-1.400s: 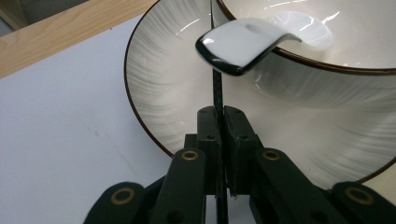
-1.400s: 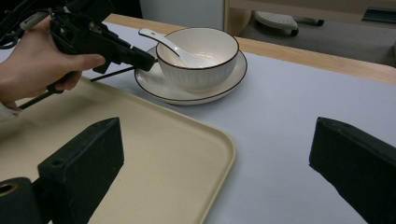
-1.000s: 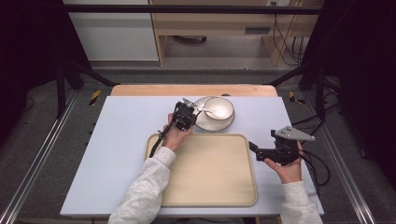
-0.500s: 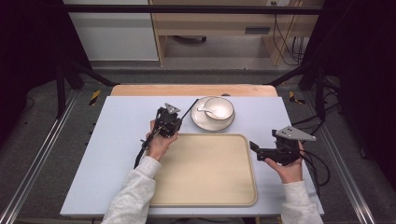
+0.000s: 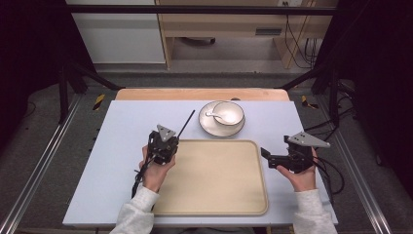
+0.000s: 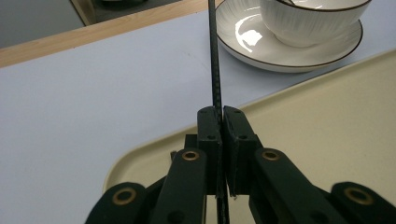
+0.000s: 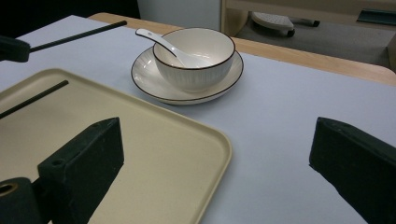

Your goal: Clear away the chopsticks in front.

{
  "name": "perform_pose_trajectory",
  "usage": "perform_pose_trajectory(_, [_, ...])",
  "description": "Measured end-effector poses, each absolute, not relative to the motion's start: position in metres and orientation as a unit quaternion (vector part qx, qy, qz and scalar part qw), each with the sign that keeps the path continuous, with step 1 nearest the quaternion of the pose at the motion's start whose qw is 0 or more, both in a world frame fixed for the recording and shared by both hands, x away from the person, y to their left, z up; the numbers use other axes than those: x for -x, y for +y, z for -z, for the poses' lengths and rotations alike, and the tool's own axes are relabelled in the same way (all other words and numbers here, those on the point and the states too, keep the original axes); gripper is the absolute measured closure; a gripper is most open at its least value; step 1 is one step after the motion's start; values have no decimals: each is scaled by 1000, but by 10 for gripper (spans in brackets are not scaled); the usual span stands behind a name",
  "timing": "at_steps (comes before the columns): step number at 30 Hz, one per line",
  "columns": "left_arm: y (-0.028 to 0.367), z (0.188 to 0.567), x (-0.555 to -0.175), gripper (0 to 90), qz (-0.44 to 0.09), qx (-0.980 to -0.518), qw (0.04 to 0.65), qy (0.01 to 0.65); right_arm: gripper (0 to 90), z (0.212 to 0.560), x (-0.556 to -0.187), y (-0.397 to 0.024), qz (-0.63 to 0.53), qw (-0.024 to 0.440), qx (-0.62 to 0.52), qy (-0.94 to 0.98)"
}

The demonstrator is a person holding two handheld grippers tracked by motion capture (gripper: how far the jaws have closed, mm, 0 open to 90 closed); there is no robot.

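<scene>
We saw a thin black stick (image 5: pixel 186 122) pinched tight in our left gripper (image 6: pixel 218 122) over the corner of the flat tan tray (image 5: pixel 219 195), while our right gripper (image 5: pixel 265 157) stayed wide apart, holding nothing.

The tray (image 5: pixel 214 180) was cream, the mat (image 5: pixel 122 126) pale lilac, the chopstick (image 6: pixel 214 60) black, the ribbed bowl (image 7: pixel 194 58) white with a dark rim.

You see a glossy white ceramic bowl (image 7: pixel 195 58) and saucer (image 7: pixel 154 81) at upper centre. The beige tray (image 5: pixel 214 180) looks like matt, smooth plastic. The thin black stick (image 6: pixel 214 56) has a fine woven texture. The tabletop (image 5: pixel 122 126) is matt.
</scene>
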State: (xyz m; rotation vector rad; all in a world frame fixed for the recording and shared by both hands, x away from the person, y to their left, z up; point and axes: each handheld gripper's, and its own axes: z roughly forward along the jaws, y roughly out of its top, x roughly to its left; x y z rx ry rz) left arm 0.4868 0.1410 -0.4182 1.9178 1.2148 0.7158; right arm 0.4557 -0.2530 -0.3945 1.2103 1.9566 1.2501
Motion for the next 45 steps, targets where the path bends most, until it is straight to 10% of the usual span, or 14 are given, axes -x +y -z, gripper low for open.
perform_pose_trajectory(25, [156,463,-396,858,-268,-692,390,545,35,396,-455,-250,-461,255,-445,724])
perform_pose_trajectory(45, [154,482,-392,857,-261,-698,356,563,35,400,-457,-245,-453,252,-445,730])
